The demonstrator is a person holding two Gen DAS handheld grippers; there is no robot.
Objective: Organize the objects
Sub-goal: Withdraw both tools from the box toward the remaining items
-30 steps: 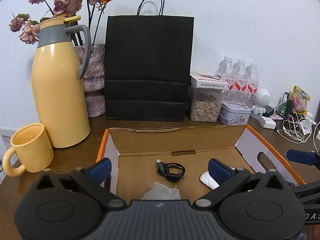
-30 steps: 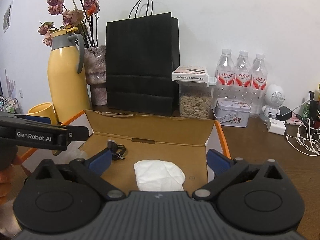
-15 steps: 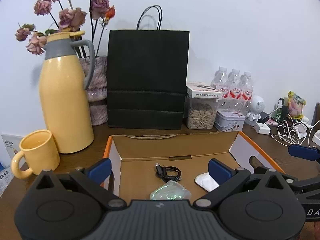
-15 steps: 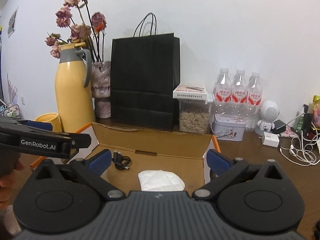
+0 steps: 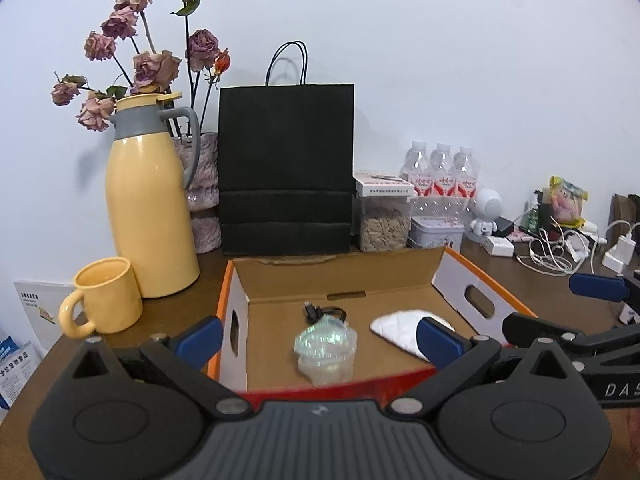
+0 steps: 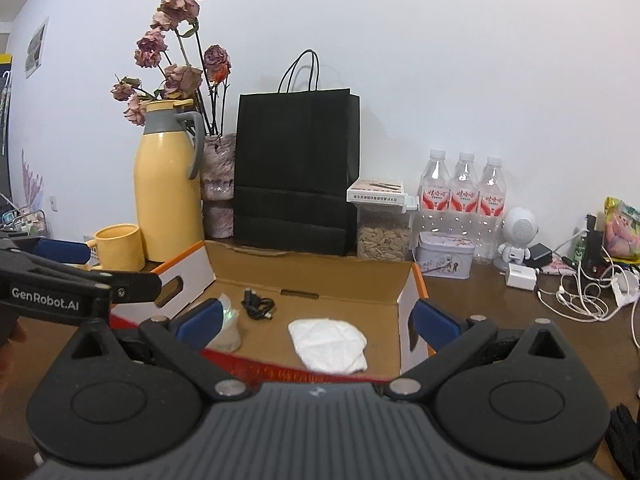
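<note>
An open cardboard box (image 5: 340,276) (image 6: 312,276) with orange edges sits in the middle of the brown table. Inside it lie a coiled black cable (image 5: 324,314) (image 6: 259,307), a shiny clear plastic cup (image 5: 326,350) (image 6: 229,330) and a folded white cloth (image 5: 400,330) (image 6: 328,344). My left gripper (image 5: 318,338) hangs open just before the box's near wall, empty. My right gripper (image 6: 316,322) is open too, over the box's right half, holding nothing. Each gripper shows at the edge of the other's view.
Behind the box stand a yellow thermos jug (image 5: 150,208), a yellow mug (image 5: 106,296), a vase of dried roses (image 5: 204,184), a black paper bag (image 5: 286,168), a seed jar (image 5: 384,216), a tin (image 5: 436,232) and three water bottles (image 5: 442,176). Chargers and cables (image 5: 560,248) clutter the right.
Both grippers have pulled back and risen from the box, so the box looks smaller and its near red wall shows. The plastic cup now shows fully. Nothing in the box moved.
</note>
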